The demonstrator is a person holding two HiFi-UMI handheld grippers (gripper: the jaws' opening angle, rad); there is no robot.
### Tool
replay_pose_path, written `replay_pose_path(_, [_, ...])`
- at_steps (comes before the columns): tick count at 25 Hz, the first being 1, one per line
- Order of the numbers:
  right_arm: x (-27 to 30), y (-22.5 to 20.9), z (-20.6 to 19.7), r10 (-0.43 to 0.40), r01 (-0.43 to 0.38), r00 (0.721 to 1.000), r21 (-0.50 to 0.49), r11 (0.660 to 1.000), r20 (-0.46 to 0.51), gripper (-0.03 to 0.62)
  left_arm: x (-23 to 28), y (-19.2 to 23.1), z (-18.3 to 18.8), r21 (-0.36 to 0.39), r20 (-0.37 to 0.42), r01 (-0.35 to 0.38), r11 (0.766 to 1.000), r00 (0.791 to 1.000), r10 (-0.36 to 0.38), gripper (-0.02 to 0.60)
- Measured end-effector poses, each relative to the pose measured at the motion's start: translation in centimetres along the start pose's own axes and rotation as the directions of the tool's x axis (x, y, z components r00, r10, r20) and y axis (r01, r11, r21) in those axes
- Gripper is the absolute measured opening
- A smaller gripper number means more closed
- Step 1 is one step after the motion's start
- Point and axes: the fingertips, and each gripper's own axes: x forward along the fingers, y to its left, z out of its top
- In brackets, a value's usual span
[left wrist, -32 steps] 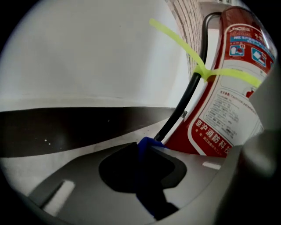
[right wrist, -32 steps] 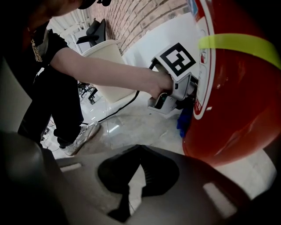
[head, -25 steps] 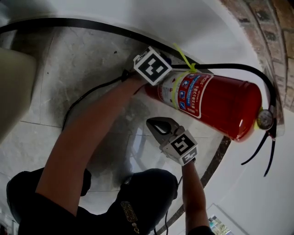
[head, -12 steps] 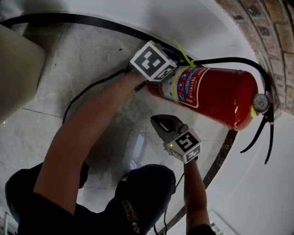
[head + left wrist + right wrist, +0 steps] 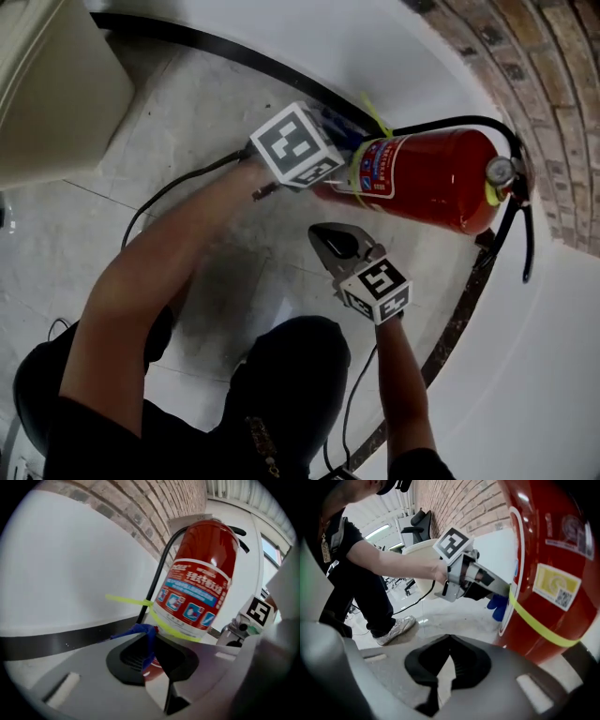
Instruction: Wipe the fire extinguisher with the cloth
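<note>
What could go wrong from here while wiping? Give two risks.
The left gripper pinches only a fold of the blue cloth; it might slip out or snag on the yellow strap around the fire extinguisher. The right gripper is shut and empty, apart from the fire extinguisher, so a push may rock it.

Red fire extinguisher (image 5: 427,178); blue cloth (image 5: 143,631) against base

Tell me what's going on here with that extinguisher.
A person holds a hand-held gripper in each hand, facing a red fire extinguisher that stands by a white wall. The left hand-held gripper is shut on a blue cloth and holds it right at the extinguisher's lower body, near the yellow band. The right hand-held gripper is shut and empty, and hangs beside the extinguisher without touching it.
</note>
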Motion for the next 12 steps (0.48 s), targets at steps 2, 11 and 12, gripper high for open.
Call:
replay_pose_path(2, [-0.3, 0.2, 1.0, -0.001, 0.001, 0.999, -0.006, 1.0, 0.032, 0.002, -0.9, -1.6, -0.8, 0.029, -0.032, 0.012, 1.0, 0.999, -0.011, 0.052])
replay_pose_path(11, [-2.8, 0.1, 2.2, -0.032, 0.031, 0.996, 0.017, 0.999, 0.084, 0.014, -3.8, -8.2, -0.4, 0.188, -0.175, 0.071, 0.98, 0.984, -0.038, 0.054])
replay_pose_path(12, [-3.0, 0.7, 2.1, -0.016, 0.015, 0.996, 0.015, 1.0, 0.084, 0.022, -4.4, -8.9, -0.3, 0.216, -0.196, 0.088, 0.972, 0.979, -0.045, 0.053])
